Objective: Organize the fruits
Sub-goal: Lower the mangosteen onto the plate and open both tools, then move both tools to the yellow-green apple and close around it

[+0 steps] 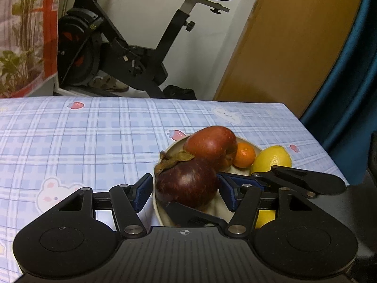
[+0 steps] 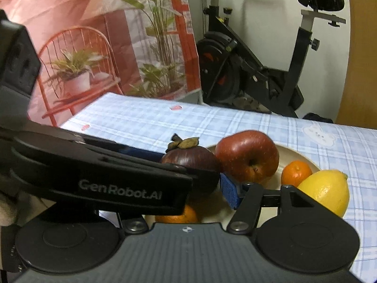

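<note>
A dark purple mangosteen [image 1: 186, 184] [image 2: 190, 162] hangs over the near part of a cream bowl [image 1: 154, 204] [image 2: 304, 158]. My left gripper [image 1: 183, 178] is shut on it, blue pads on its left and right sides. My right gripper [image 2: 186, 176] reaches in from the right and crosses the left one. Its right pad [image 2: 229, 192] lies against the fruit, and its other finger [image 1: 195, 214] sits at the mangosteen's near underside. The bowl holds a red apple [image 1: 212, 146] [image 2: 247, 155], a small orange [image 1: 245, 155] [image 2: 295, 172] and a second orange [image 2: 176, 214] under the mangosteen. A lemon [image 1: 271, 159] [image 2: 325, 191] rests at the bowl's right edge.
The bowl stands near the right end of a table with a blue checked cloth [image 1: 94, 129] [image 2: 153, 120]; the cloth's right edge [image 1: 325, 146] is close by. An exercise bike [image 1: 117, 47] stands beyond the far edge, with a wooden door [image 1: 294, 47] and a blue curtain [image 1: 348, 94] to its right.
</note>
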{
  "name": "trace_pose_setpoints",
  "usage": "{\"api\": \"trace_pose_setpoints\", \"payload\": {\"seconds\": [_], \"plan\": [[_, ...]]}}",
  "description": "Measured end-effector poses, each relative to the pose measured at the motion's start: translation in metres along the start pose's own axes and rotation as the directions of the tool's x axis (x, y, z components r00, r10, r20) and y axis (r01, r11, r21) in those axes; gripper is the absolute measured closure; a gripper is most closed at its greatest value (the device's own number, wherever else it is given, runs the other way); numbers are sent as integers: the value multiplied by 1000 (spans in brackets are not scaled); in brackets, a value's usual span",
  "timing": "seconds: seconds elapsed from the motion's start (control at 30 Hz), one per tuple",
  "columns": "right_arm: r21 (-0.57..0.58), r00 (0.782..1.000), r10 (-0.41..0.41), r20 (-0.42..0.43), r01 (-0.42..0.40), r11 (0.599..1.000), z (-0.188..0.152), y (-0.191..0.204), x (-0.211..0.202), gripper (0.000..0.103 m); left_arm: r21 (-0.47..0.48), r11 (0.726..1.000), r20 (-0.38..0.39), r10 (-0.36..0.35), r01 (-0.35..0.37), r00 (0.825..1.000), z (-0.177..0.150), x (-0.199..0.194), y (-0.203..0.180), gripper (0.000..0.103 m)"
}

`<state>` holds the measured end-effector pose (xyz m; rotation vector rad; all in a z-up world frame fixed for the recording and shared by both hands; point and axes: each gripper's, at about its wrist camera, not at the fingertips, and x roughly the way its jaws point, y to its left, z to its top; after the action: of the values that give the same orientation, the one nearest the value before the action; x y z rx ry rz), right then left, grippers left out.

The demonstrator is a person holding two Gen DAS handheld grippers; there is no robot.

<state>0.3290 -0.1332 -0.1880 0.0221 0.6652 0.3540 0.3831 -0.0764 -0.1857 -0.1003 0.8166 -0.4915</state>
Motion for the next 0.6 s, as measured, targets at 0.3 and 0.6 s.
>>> {"api": "trace_pose_setpoints", "payload": {"seconds": [0.3, 0.6], "plan": [[3, 998, -37, -46, 37, 999, 1, -2, -2, 43, -33, 999, 15, 7, -7, 1000, 2, -17, 3, 40], [-11, 996, 13, 91, -12, 1000, -12, -6, -66, 42, -11, 1000, 55, 13, -13, 998, -8, -61, -4, 40]]}}
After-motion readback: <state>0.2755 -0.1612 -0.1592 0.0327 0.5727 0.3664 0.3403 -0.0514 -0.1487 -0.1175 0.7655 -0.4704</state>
